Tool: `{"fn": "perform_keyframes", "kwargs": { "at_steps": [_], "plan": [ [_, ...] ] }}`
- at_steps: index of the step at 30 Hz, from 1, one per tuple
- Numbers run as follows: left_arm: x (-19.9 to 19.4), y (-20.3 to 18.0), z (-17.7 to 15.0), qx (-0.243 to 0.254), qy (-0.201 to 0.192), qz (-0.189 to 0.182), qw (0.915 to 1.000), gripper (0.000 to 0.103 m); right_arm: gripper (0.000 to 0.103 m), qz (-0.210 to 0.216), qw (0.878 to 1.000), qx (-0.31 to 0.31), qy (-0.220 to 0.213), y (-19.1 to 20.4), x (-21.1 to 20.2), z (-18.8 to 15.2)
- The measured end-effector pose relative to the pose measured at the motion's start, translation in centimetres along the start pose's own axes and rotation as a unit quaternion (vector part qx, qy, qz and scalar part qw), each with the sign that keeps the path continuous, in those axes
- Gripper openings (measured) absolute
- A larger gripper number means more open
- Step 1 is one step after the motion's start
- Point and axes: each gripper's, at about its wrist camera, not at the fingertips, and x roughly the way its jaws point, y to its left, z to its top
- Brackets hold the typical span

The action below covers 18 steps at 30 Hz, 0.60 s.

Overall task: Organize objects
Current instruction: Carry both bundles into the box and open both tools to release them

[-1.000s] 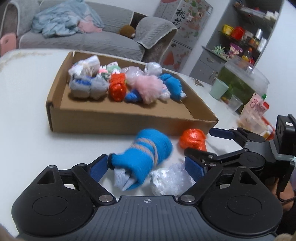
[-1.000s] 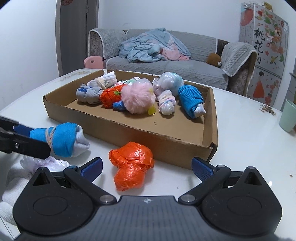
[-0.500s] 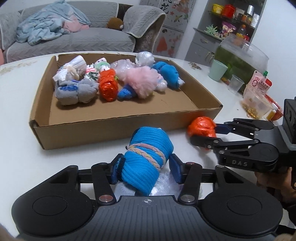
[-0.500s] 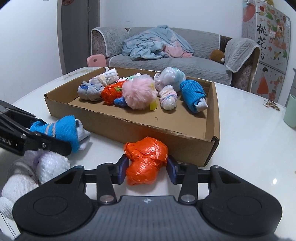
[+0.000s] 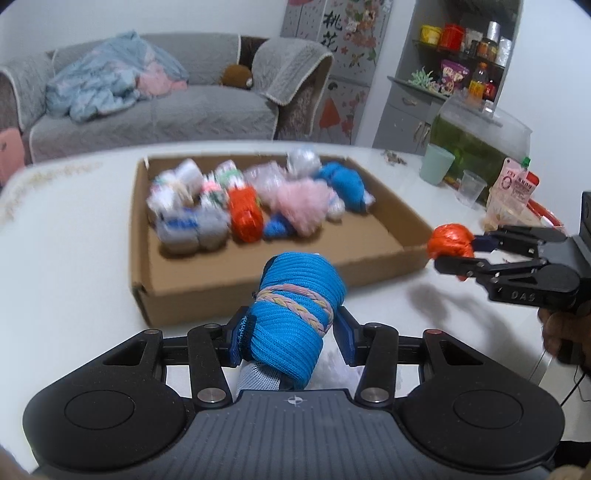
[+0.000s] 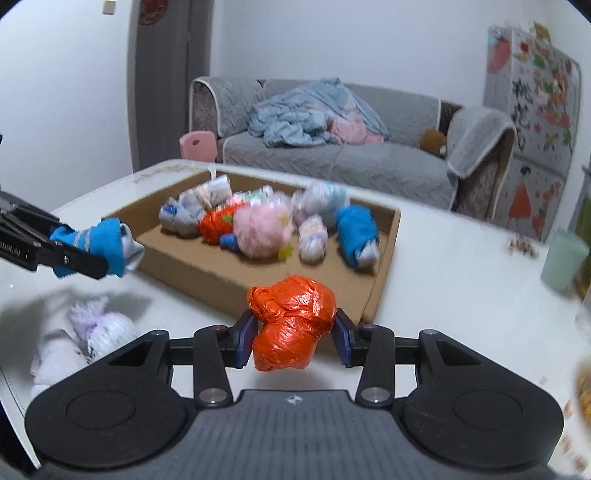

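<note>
Two-handed transfer toward the cardboard tray. My left hand-held gripper has its pads pressed on a rolled blue sock bundle bound with a braided elastic band; I hold it clear of the bench, just short of the tray's near wall. My right hand-held gripper is clamped on a knotted orange plastic bag, also lifted, near the tray's near right corner. Neither pair of jaws is fully closed; each is stopped by the soft bulk between its pads.

Progress, as I judge it: most of the sorting is done. The tray already holds a row of bundles along its far side, among them a grey sock roll, a second orange bag, a pink fluffy ball and another blue sock roll. Its near half is bare cardboard. Remaining: the two items I carry, plus a white and lilac fluffy bundle and a white sock roll on the bench near its left edge.

Legible writing: "DAS" on the right tool's body as seen from the left wrist, and the partial lettering "obotAI" on the left tool. Large Chinese characters on the decorated cabinet read 桃花. Packaging print on the far right is too small to read.
</note>
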Motion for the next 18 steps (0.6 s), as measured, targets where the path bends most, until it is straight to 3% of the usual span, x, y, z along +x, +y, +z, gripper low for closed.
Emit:
{"fn": "perform_keyframes", "kwargs": {
  "at_steps": [5, 10, 13, 18],
  "plan": [
    [-2.0, 1.4, 3.6, 0.046, -0.018, 0.029, 0.9984, 0.054, 0.040, 0.011, 0.997, -0.070, -0.028, -0.2, -0.7, 3.9],
    [-1.9, 2.0, 7.5, 0.102, -0.011, 0.050, 0.9935, 0.054, 0.040, 0.038, 0.986, -0.155, -0.044, 2.1, 0.5, 8.0],
    [-1.1, 1.5, 9.1, 0.161, 0.005, 0.055, 0.9854, 0.054, 0.040, 0.059, 0.977, -0.201, -0.041, 4.0, 2.0, 9.8],
    [0.9, 1.1, 9.6, 0.232, 0.039, 0.029, 0.9714, 0.054, 0.040, 0.099, 0.961, -0.257, -0.022, 6.5, 4.9, 11.3]
  ]
}}
